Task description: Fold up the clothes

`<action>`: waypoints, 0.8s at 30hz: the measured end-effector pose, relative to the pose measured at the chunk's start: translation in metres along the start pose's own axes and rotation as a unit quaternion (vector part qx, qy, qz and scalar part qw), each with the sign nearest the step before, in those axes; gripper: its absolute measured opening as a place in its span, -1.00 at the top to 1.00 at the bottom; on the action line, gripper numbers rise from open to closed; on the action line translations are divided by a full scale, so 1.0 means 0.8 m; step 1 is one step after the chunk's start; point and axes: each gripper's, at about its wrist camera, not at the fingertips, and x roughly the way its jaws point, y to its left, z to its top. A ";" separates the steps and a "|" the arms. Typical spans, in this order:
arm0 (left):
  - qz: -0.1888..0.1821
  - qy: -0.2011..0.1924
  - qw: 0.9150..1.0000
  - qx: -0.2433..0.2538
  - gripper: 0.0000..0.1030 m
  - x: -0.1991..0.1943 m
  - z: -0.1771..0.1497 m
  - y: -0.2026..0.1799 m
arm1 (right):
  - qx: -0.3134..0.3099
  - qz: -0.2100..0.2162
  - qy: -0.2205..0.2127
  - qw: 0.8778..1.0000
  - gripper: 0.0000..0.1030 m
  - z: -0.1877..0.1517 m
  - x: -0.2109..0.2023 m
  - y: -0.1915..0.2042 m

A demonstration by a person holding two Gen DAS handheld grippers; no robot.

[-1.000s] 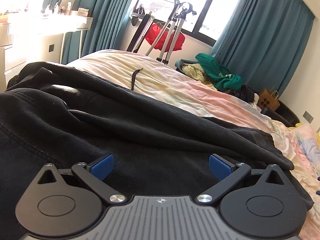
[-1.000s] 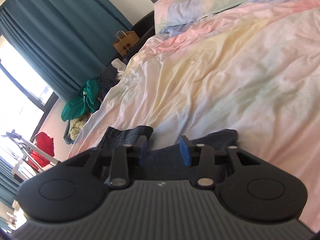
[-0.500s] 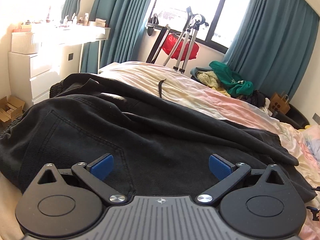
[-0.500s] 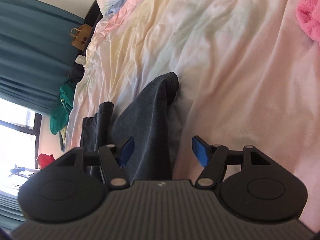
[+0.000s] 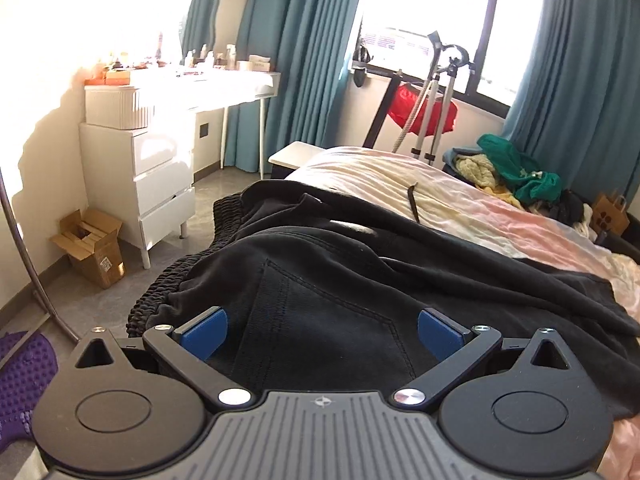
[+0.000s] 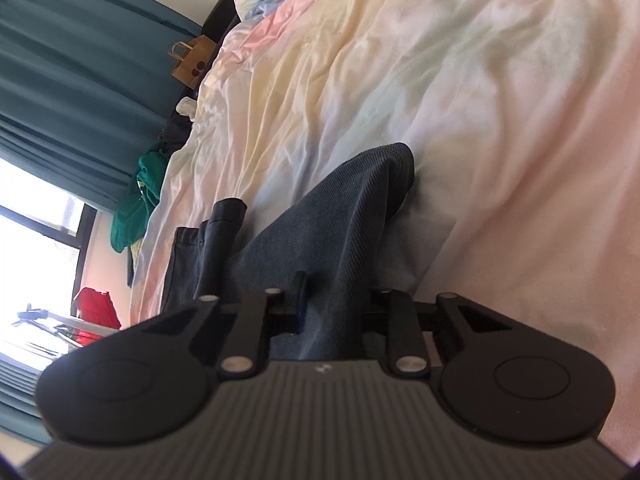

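Bedroom, pastel tie-dye bed [image 5: 460,200] | black denim trousers [image 5: 320,292] lie rumpled mid-frame, no neat fold showing | left gripper [image 5: 322,330] fingers spread, empty | right gripper [image 6: 334,300] fingers pinching a trouser leg, lower centre | folding unfinished.

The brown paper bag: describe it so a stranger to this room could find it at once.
Start at the bed with its pastel quilt and look along its far side, under the teal curtains. Past the heap of clothes topped with green fabric stands the brown paper bag, upright on the floor. Its stiff shape, looped handles and dark printed dots set it apart from the soft laundry beside it.
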 end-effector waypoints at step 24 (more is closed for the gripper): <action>0.038 -0.012 0.950 -0.308 -0.93 -0.026 0.004 0.144 | 0.040 0.083 -0.061 0.994 0.90 0.037 -0.041 0.001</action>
